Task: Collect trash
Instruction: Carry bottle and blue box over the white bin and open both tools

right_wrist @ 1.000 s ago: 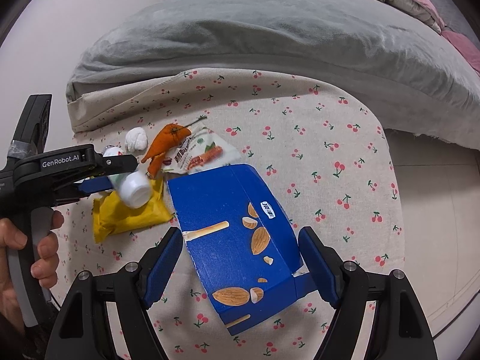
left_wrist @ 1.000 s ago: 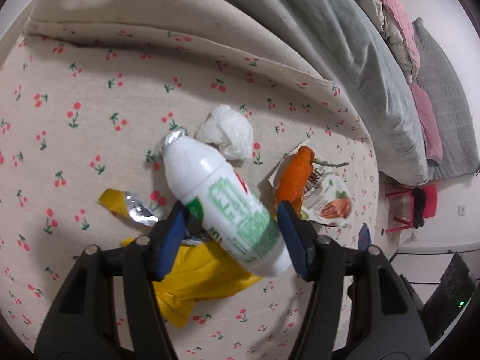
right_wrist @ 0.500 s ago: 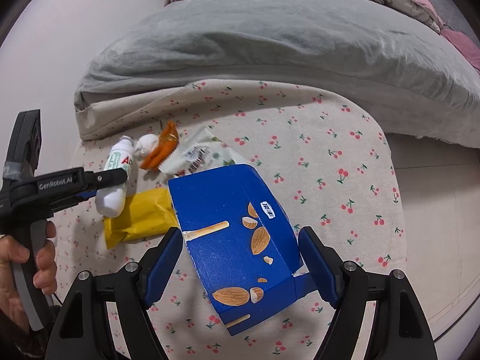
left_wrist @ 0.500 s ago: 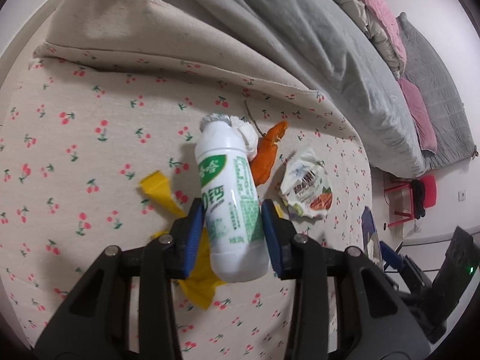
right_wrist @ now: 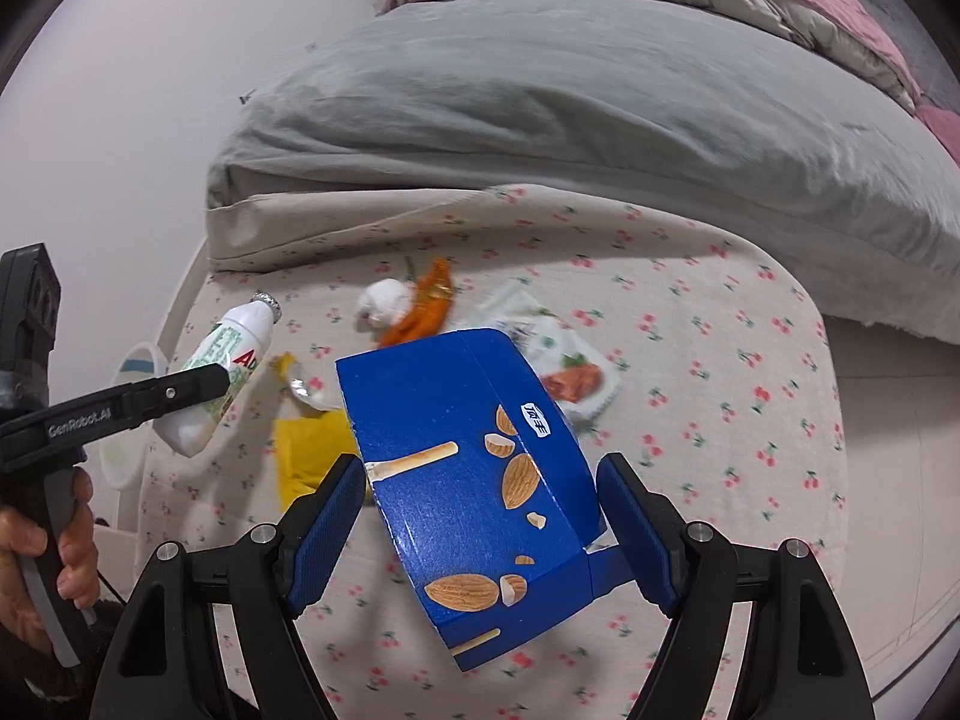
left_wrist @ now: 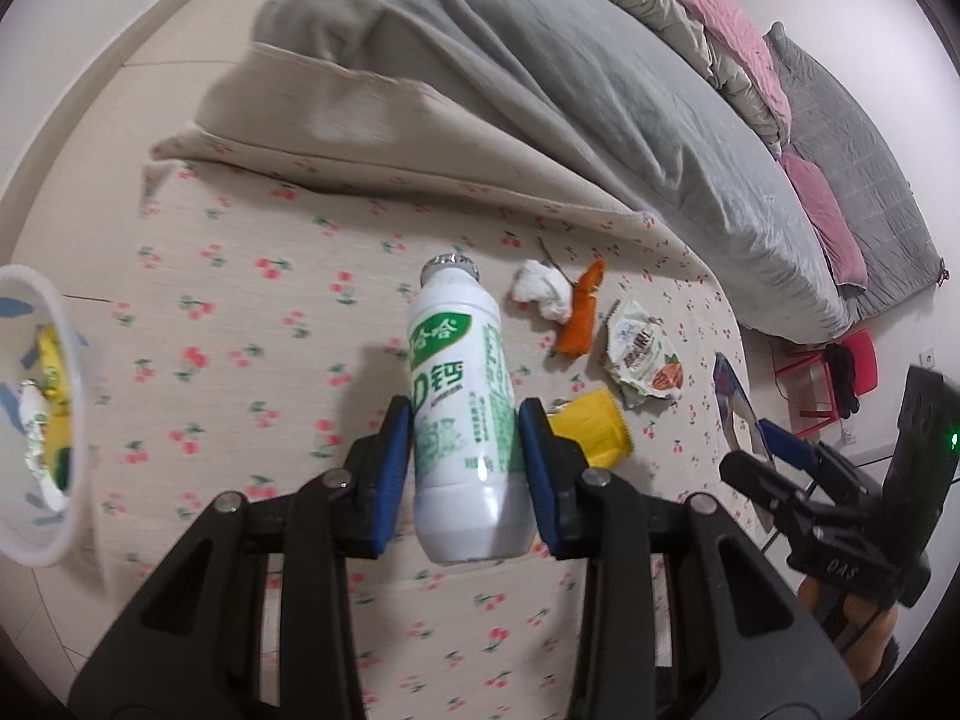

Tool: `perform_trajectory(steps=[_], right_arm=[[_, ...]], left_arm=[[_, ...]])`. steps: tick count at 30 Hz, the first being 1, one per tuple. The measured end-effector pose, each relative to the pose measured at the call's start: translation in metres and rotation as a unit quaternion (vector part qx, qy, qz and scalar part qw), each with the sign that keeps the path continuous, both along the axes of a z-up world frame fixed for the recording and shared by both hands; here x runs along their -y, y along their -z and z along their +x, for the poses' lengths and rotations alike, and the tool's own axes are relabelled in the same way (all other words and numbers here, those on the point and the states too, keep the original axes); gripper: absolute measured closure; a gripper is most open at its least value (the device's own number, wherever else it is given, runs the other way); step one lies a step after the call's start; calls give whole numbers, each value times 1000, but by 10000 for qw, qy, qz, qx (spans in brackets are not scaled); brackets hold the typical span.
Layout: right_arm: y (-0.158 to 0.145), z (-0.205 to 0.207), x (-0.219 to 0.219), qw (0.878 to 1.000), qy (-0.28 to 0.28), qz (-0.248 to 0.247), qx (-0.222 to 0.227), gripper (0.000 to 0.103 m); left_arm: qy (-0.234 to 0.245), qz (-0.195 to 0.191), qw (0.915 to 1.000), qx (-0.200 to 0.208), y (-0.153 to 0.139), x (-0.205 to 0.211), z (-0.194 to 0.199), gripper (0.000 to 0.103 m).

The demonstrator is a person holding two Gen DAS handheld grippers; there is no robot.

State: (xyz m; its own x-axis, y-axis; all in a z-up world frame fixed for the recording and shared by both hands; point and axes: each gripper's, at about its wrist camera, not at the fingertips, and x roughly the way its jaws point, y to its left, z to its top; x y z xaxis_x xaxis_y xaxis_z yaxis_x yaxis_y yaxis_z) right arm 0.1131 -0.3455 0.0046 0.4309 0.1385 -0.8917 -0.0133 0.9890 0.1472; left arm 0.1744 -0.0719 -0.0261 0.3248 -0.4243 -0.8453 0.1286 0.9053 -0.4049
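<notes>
The left gripper has its jaws closed on the lower body of the white plastic drink bottle, which is lifted clear of the cherry-print mat. The bottle's long axis runs away from the gripper, foil-sealed neck pointing far, base nearest the camera. It looks light, probably empty, with a smooth, fairly stiff wall that could slip or dent; the hold across the wide labelled part, above the base, seems sound.

The right gripper holds the blue almond-stick box between its jaws, pads against the box sides, long axis slanting from far left to near right. The cardboard is light and crushable, so a gentle squeeze across its flat faces suits it.

On the mat lie a crumpled tissue, an orange wrapper, a white snack packet and a yellow packet. A white bin with wrappers inside sits at the far left, likely the bottle's destination.
</notes>
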Motion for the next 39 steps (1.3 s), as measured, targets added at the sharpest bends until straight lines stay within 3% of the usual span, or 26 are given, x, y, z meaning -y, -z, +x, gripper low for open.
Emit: perform_trajectory(steps=[20,39], right_arm=[[0,22,-112,9970,-766,-85,36,22],[14,38,-232,9874,-1582,51,-20,22]], left_arm=[[-508,483,9968,395,-4,-114,-21,65],[-1135,695,9911,92,24,-206,-32,65]])
